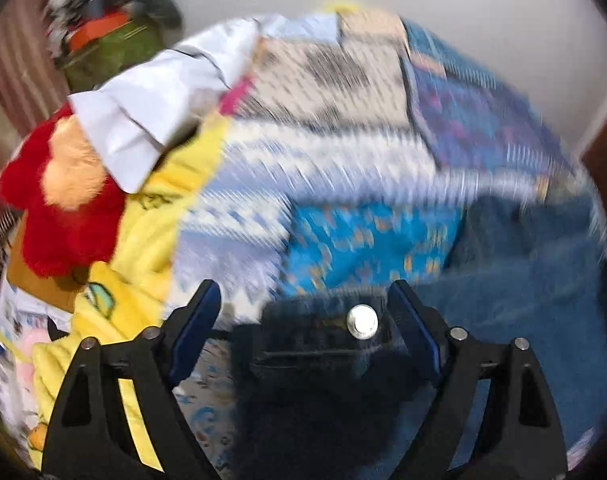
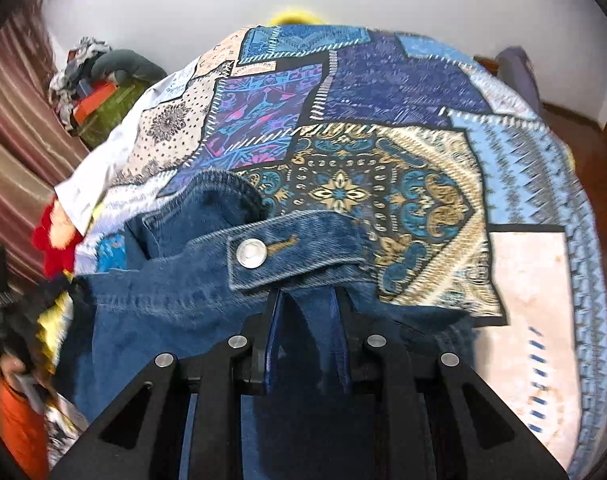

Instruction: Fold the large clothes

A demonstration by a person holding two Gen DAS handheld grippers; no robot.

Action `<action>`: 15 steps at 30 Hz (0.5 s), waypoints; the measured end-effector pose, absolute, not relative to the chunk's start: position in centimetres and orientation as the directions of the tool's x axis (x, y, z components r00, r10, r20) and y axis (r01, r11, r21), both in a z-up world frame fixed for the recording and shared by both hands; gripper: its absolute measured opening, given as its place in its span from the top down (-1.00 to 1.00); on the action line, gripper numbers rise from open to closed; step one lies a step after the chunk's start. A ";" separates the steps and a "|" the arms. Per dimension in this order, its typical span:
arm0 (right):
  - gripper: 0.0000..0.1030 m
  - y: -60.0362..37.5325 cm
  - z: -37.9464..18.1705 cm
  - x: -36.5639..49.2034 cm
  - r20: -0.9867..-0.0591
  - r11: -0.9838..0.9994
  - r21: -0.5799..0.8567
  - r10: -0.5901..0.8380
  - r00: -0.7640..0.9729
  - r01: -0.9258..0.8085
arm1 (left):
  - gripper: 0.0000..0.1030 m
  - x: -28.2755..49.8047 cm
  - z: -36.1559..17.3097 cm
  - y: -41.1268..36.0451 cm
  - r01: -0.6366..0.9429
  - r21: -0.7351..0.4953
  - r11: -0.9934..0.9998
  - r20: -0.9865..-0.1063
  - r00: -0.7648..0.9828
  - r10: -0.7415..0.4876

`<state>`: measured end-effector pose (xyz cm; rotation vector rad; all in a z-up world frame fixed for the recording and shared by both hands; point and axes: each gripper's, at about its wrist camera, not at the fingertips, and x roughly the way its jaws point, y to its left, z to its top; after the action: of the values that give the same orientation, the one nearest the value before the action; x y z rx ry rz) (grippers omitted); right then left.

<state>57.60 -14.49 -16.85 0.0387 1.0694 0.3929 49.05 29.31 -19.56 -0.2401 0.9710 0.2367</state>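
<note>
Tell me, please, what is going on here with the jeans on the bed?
A person is folding denim jeans on a patchwork bedspread, using two handheld grippers. The right gripper is shut on denim below the waistband button. The left gripper stands wide around dark denim, but blur hides whether it grips. Stuffed toys lie beside the bedspread.

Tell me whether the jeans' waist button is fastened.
Unfastened: the waistband tab lies loose, the metal button through no buttonhole.
</note>
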 end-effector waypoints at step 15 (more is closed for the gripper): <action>0.63 -6.6 -14.3 46.8 -0.815 0.781 0.170 0.455 0.360 -0.601 | -0.68 42.3 -18.0 22.2 -0.080 -0.021 0.997 -0.835 0.550 0.026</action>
<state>46.79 -6.58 -14.31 -0.1673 0.9908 0.6846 42.32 22.21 -17.97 -0.0592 0.9869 0.0628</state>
